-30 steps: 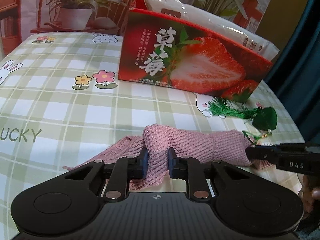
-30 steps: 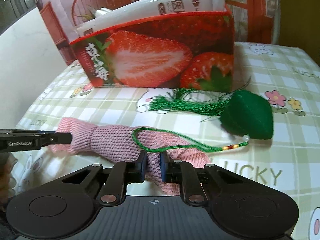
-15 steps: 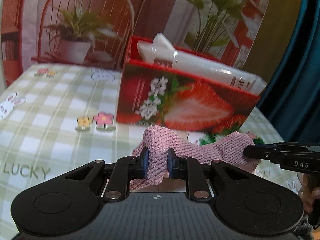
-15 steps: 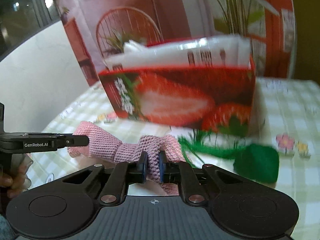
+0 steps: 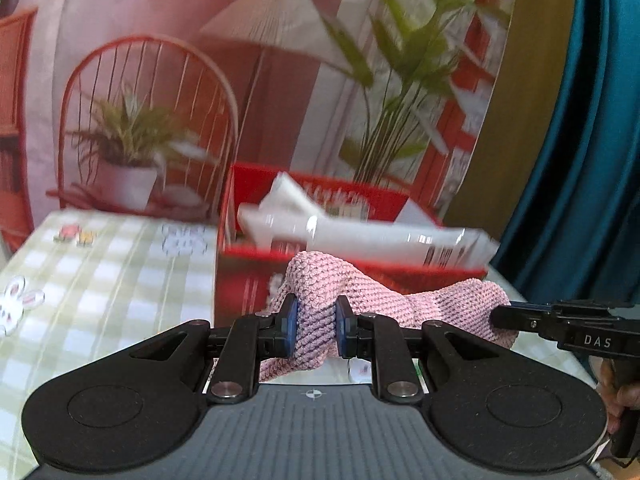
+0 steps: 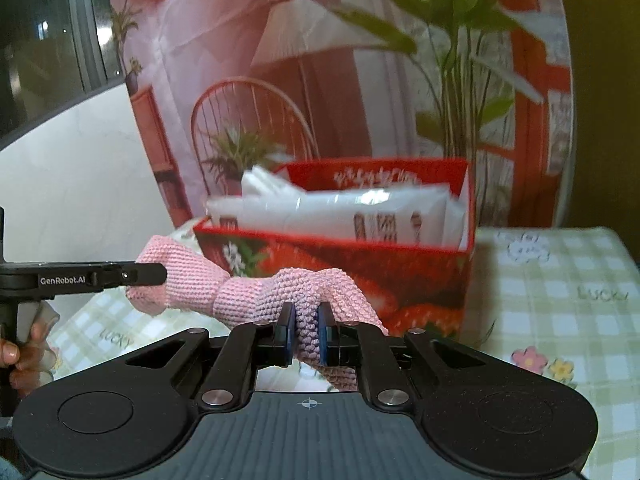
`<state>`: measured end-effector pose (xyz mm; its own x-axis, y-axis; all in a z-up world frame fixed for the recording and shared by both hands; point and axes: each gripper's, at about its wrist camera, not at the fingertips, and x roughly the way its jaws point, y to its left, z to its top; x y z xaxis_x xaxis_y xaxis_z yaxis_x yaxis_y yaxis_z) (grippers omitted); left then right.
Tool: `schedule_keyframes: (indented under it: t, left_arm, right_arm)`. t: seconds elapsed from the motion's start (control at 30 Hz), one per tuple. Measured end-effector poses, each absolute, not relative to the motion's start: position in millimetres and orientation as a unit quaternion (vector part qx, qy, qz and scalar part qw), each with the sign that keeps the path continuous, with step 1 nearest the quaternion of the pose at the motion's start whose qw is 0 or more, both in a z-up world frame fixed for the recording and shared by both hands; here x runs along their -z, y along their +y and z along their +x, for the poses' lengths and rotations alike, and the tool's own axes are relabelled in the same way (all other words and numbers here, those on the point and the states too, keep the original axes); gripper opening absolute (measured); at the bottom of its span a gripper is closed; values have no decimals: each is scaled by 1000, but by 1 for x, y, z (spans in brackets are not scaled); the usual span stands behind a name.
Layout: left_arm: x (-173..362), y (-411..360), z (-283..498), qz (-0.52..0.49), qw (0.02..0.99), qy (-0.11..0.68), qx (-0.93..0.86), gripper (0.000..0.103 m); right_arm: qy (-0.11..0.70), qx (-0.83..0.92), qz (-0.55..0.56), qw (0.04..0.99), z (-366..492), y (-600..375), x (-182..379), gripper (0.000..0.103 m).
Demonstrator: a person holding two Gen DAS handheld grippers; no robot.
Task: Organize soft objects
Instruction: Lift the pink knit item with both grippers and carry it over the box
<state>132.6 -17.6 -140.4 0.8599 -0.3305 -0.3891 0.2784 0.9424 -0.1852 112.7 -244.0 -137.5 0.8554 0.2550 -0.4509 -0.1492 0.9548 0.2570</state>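
Pink knit cloth (image 5: 320,292) lifted off tablecloth (image 5: 120,280), both grippers' fingers (image 5: 289,330) pinching it.

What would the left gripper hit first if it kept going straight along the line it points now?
Probably the red strawberry box. The left gripper, shut on the pink knitted piece, points at the box's near wall just beyond the knit. How far off the box stands is unclear, since the view is blurred.

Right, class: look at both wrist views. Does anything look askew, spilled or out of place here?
One thing: the white plastic packets lie tilted in the red strawberry box, poking above its rim. The pink knitted piece hangs bunched between the left gripper and right gripper. Nothing looks spilled or damaged.
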Motion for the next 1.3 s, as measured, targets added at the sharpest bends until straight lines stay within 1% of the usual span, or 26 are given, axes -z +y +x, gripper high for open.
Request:
schedule_keyframes:
  t: [0.37, 0.67, 0.9, 1.3]
  left_arm:
    - [103, -27, 149, -65, 970, 165, 165, 20]
    - [81, -33, 211, -77, 973, 159, 150, 20]
    - [72, -33, 250, -66, 977, 148, 141, 20]
    - [96, -28, 299, -80, 966, 198, 144, 20]
  right_arm:
    - [197, -98, 99, 970, 122, -262, 99, 10]
    - [176, -82, 79, 978, 170, -269, 74, 10]
    - [180, -59, 68, 979, 220, -269, 77, 10]
    - [217, -27, 71, 973, 280, -271, 102, 10]
